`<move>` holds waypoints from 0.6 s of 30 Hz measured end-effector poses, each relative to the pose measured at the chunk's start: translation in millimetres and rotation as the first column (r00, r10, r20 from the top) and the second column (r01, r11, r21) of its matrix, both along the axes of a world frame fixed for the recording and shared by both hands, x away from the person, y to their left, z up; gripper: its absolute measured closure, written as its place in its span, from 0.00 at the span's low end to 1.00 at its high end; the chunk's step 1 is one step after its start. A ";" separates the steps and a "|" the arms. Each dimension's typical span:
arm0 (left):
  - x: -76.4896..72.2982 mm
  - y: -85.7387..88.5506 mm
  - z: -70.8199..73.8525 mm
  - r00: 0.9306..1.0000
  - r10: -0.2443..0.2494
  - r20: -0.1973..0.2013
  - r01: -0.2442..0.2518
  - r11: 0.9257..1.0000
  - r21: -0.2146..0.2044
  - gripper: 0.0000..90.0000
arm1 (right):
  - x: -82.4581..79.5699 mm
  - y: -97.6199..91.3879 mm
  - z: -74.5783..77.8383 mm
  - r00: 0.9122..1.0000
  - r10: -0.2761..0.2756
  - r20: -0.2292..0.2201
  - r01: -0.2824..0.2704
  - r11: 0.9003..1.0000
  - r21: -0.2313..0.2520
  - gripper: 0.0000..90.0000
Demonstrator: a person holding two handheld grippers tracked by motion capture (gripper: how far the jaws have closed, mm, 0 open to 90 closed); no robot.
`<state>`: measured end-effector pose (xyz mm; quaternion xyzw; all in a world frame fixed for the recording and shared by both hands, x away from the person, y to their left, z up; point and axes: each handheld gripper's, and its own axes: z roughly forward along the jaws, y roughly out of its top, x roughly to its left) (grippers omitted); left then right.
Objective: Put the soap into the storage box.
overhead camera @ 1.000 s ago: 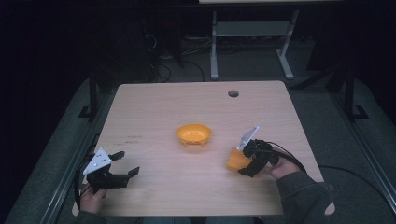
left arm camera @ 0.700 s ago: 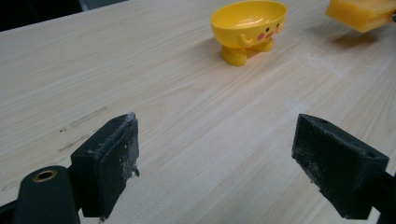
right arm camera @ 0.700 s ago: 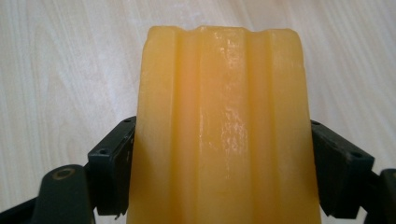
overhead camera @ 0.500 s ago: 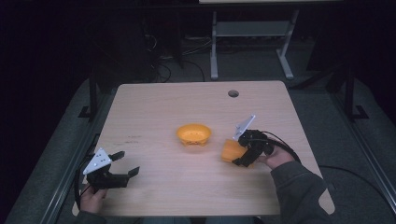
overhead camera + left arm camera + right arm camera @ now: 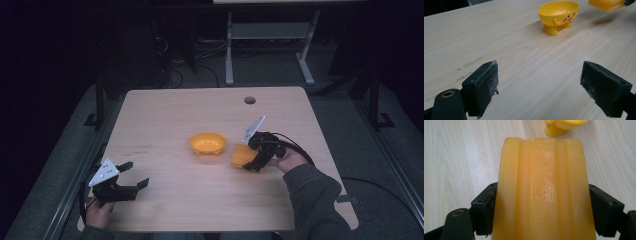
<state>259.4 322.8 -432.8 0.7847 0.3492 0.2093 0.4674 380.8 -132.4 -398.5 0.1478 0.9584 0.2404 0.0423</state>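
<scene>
Right gripper view shows an orange ridged block (image 5: 542,192) running lengthwise between the two black jaws, which press against its left and right sides; its glossy top has shallow grooves along it, and its far end points toward the foot of a yellow bowl (image 5: 562,126) at the top edge of that view. From the high view the orange ridged block (image 5: 242,156) sits right of the desk's centre, nearer the right edge than the left, just beside the yellow bowl (image 5: 207,143) but apart from it. The left gripper view has the block (image 5: 606,4) lifted off the wood with a shadow under it, though the block is cut by the frame edge there, so how high it hangs is hard to judge.

The right gripper (image 5: 256,159) is clenched on the block, held by a hand (image 5: 286,161) whose sleeve comes in from the near right corner. The yellow bowl (image 5: 558,13) stands upright on small feet near the middle of the desk (image 5: 165,115), with a painted face on its side.

The left gripper (image 5: 134,176) rests by the near left corner of the desk, its jaws spread wide with only bare wood between them, well apart from bowl and block. A round hole (image 5: 249,100) sits near the far right corner.
</scene>
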 end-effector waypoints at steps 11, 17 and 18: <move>0.5 -0.1 -0.2 1.000 0.000 -0.001 0.000 1.000 -0.004 0.16 | 8.5 8.5 7.7 1.000 0.019 0.018 -0.019 1.000 0.009 0.23; 0.7 0.2 -0.3 1.000 0.002 0.000 -0.002 1.000 -0.006 0.16 | 14.8 13.2 10.9 1.000 0.025 0.015 -0.026 1.000 0.010 0.23; 0.8 0.2 -0.3 1.000 0.001 0.000 -0.001 1.000 -0.005 0.16 | 16.6 15.5 12.2 0.999 0.030 0.014 -0.030 0.999 0.015 0.23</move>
